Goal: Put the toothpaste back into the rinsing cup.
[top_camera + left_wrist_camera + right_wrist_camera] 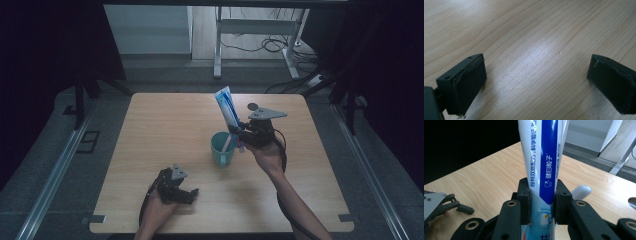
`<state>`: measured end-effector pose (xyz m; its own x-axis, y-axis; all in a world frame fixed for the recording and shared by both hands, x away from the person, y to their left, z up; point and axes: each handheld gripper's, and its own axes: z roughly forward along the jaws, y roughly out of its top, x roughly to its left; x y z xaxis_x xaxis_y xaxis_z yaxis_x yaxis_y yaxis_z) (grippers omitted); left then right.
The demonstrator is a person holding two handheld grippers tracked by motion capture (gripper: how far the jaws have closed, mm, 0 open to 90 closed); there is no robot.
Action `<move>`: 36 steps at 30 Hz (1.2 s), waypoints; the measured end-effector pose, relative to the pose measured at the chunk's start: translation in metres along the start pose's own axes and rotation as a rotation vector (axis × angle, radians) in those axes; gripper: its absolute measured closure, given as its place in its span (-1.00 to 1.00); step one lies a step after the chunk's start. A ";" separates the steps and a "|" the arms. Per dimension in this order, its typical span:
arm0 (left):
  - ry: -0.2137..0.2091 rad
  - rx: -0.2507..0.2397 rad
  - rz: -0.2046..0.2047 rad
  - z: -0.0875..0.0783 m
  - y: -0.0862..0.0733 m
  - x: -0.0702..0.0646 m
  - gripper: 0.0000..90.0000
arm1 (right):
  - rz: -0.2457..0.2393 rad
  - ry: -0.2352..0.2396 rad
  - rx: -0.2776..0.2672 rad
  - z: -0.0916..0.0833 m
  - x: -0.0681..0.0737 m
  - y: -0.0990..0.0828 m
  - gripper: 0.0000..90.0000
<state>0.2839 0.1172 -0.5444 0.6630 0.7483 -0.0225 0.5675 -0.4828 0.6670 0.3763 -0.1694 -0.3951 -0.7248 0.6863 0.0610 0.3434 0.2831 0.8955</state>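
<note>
A long, flat blue-and-white toothpaste tube printed with Chinese characters is clamped between the jaws of the right gripper, which hold it across its lower part; in the right gripper view the two black jaws press against both sides of the tube. Its long axis stands steeply, tilted so that the wide crimped end points up and toward the far left of the light wooden surface, while the lower end slants down toward the open mouth of a teal plastic cup. The cup stands upright near the middle of the surface, just beside the right gripper and on its left in the high view, and a pale-handled toothbrush leans inside it; whether the tube's lower end touches the cup's rim cannot be told. In the right gripper view a rounded pale grey tip shows just behind the right jaw, and it is too blurred to identify. The left gripper rests low near the front edge of the surface, well apart from the cup, with its jaws spread wide and nothing between them; the left gripper view shows bare wood grain in the gap. Beyond the far edge of the surface, white metal desk legs and loose black cables lie on the grey floor.
</note>
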 end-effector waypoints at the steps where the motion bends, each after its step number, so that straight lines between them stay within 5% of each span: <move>1: 0.000 0.001 0.001 0.000 0.000 0.000 -0.95 | 0.002 0.002 -0.007 0.002 0.001 0.002 0.58; 20: -0.003 0.000 0.001 0.000 0.000 0.000 -0.94 | -0.008 0.003 -0.039 0.029 0.012 0.011 0.58; 36: -0.003 0.003 0.005 0.000 0.000 0.000 -0.94 | -0.024 -0.009 -0.014 0.050 0.013 -0.007 0.58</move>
<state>0.2839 0.1174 -0.5443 0.6668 0.7449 -0.0214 0.5659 -0.4874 0.6650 0.3939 -0.1292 -0.4225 -0.7275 0.6852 0.0359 0.3178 0.2901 0.9027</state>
